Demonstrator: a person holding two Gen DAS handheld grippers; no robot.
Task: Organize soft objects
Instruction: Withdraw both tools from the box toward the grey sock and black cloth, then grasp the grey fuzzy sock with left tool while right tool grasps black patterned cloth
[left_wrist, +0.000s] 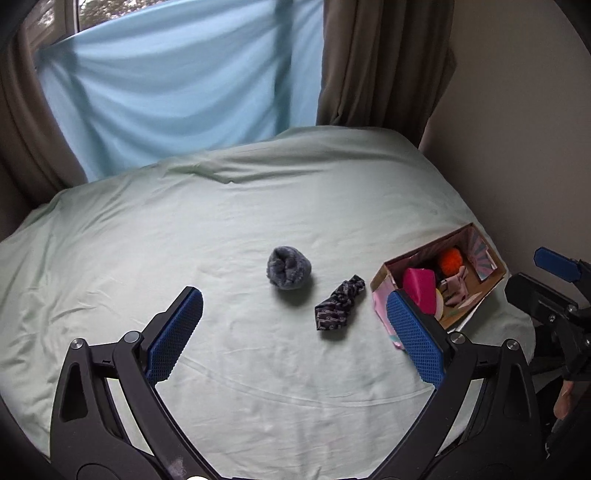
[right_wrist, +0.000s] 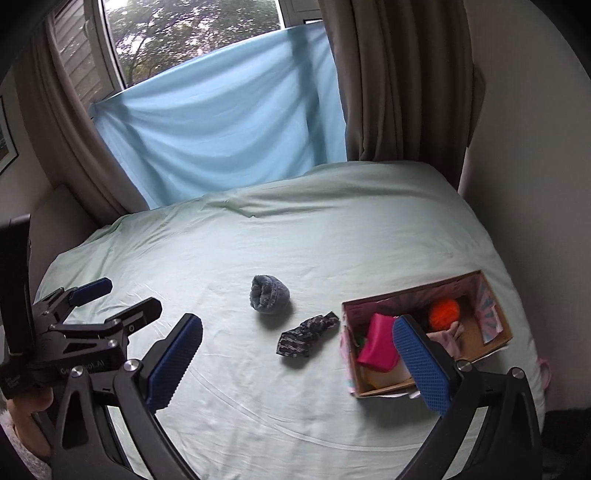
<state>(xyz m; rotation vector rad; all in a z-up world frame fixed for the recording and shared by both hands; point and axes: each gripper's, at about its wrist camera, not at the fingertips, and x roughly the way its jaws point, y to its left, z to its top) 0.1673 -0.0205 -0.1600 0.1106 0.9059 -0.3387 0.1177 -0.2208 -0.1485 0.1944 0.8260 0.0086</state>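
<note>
A grey fuzzy rolled sock (left_wrist: 289, 267) (right_wrist: 269, 294) lies in the middle of the pale green bed. A dark patterned cloth (left_wrist: 339, 307) (right_wrist: 307, 335) lies just right of it. A cardboard box (left_wrist: 491, 282) (right_wrist: 506, 338) at the right holds a pink item (left_wrist: 418, 284) (right_wrist: 377, 345), an orange ball (left_wrist: 450, 260) (right_wrist: 443, 314) and a pale soft toy (left_wrist: 456, 288). My left gripper (left_wrist: 293, 334) is open and empty, above the bed short of the sock. My right gripper (right_wrist: 297, 365) is open and empty, its right finger over the box.
The bed sheet (left_wrist: 184, 240) (right_wrist: 332, 229) is wrinkled. A blue cloth (left_wrist: 177, 96) hangs behind the bed between brown curtains (left_wrist: 384, 62). A wall (left_wrist: 517, 129) runs along the bed's right side. The other gripper shows at each view's edge (left_wrist: 554, 295) (right_wrist: 85, 314).
</note>
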